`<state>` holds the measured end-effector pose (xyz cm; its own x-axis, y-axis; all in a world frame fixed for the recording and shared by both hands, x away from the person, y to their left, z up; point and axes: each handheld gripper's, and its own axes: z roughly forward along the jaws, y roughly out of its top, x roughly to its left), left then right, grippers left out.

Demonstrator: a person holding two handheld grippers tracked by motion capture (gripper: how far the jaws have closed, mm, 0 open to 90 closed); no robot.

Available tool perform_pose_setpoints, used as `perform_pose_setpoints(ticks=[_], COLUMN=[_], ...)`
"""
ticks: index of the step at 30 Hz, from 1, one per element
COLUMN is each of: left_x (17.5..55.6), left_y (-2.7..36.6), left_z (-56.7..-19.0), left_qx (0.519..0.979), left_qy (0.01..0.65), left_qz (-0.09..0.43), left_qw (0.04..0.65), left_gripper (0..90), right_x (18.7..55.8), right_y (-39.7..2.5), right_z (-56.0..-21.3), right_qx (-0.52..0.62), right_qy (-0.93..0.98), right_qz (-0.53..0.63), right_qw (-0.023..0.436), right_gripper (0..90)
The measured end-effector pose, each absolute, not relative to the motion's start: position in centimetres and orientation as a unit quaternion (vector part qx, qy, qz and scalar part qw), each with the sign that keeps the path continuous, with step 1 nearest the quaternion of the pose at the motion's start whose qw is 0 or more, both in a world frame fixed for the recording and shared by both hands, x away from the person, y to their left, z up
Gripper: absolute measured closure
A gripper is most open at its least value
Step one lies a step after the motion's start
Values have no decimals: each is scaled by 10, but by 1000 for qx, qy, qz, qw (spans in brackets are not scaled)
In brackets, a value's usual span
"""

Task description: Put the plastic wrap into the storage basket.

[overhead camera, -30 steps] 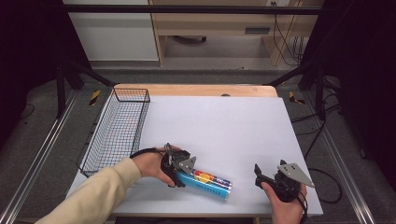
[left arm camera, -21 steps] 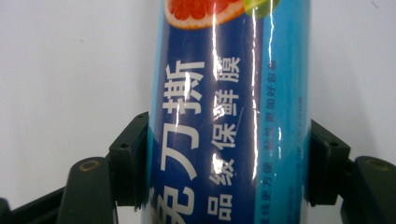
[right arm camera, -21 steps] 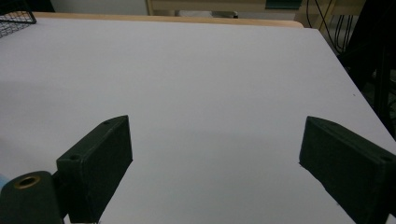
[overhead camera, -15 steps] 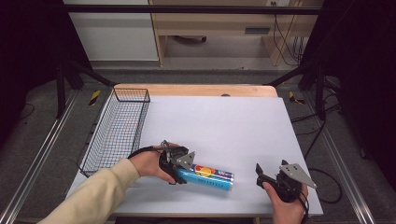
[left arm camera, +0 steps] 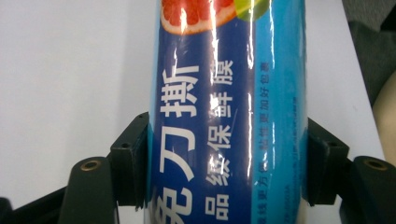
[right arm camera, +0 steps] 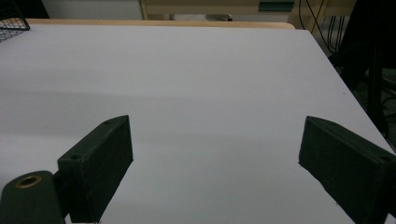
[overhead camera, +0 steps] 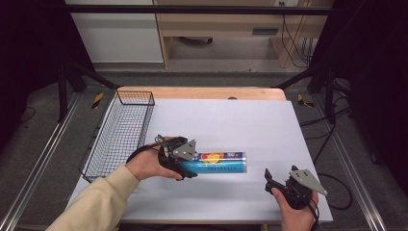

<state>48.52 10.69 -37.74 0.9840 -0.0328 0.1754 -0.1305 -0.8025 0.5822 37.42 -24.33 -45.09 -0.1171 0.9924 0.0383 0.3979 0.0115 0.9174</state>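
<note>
So far, the wire basket (overhead camera: pixel 122 132) at left holds nothing. The left gripper (overhead camera: pixel 185 159) has its fingers (left arm camera: pixel 133 156) clamped on the blue cling-film tube (overhead camera: pixel 219 162), lying mid-table (overhead camera: pixel 250 120). The right gripper (overhead camera: pixel 269 177) idles, fingers (right arm camera: pixel 100 163) wide apart. Transfer likely remains.

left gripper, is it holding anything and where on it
The left gripper is shut on the blue cling film roll, its jaws pressing opposite sides near the roll's left end. The right gripper is open, holding nothing.
</note>
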Motion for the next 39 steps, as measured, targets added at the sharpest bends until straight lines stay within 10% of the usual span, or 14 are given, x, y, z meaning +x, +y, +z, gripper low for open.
perform_pose_setpoints(ticks=[39], left_x=[485], left_y=[133], left_z=[-315], left_qx=[924], left_qy=[83], left_qz=[164], left_qw=[335], left_gripper=[319], right_x=[389], right_y=[-238], right_z=[-443], right_qx=[569], right_qy=[612], right_qz=[422], right_qw=[353], right_gripper=[136])
